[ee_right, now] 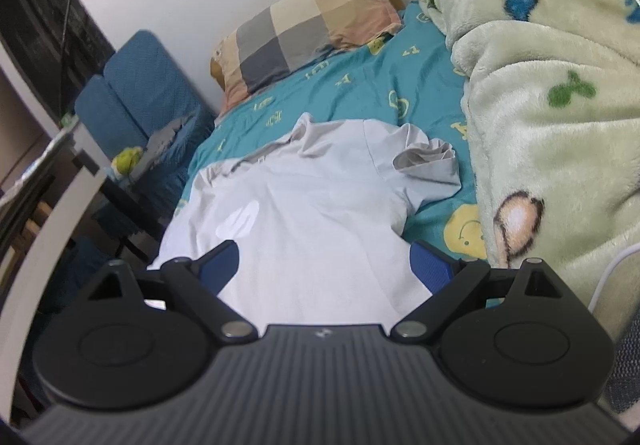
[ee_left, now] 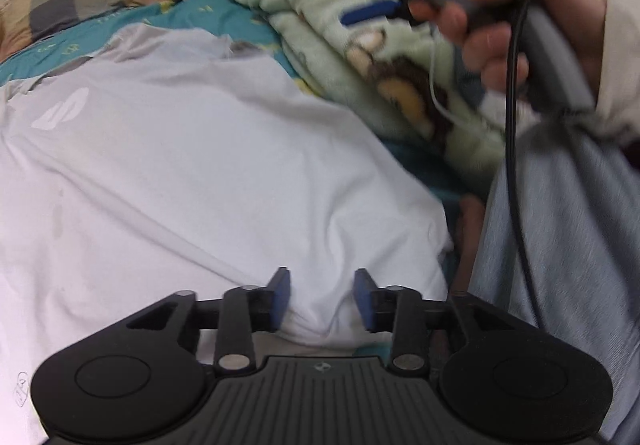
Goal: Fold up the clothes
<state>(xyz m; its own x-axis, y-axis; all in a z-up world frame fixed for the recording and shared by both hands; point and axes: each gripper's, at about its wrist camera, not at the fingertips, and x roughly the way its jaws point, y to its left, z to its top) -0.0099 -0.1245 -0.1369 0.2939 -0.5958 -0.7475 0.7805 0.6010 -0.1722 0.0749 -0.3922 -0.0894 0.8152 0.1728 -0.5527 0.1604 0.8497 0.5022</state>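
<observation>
A white T-shirt (ee_left: pixel 192 165) lies spread front-up on the teal bedsheet (ee_right: pixel 360 85), collar toward the pillow, with one sleeve (ee_right: pixel 428 165) crumpled. My left gripper (ee_left: pixel 322 297) hovers over the shirt's lower hem near its right corner. Its blue pads (ee_left: pixel 280 297) stand apart and the cloth below them is not pinched. My right gripper (ee_right: pixel 326 265) stands wide open above the lower part of the shirt (ee_right: pixel 312 213), with nothing in it. In the left wrist view a person's hand (ee_left: pixel 488 29) holds that gripper, blurred, at the upper right over the blanket.
A pale green fleece blanket (ee_right: pixel 552 117) is heaped along the right of the bed. A checked pillow (ee_right: pixel 304 33) lies at the head by the wall. A blue folded cushion (ee_right: pixel 140 93) and a white furniture edge (ee_right: pixel 52 237) stand left of the bed. A grey-clad leg (ee_left: pixel 568 253) and a black cable (ee_left: pixel 514 133) are at the right.
</observation>
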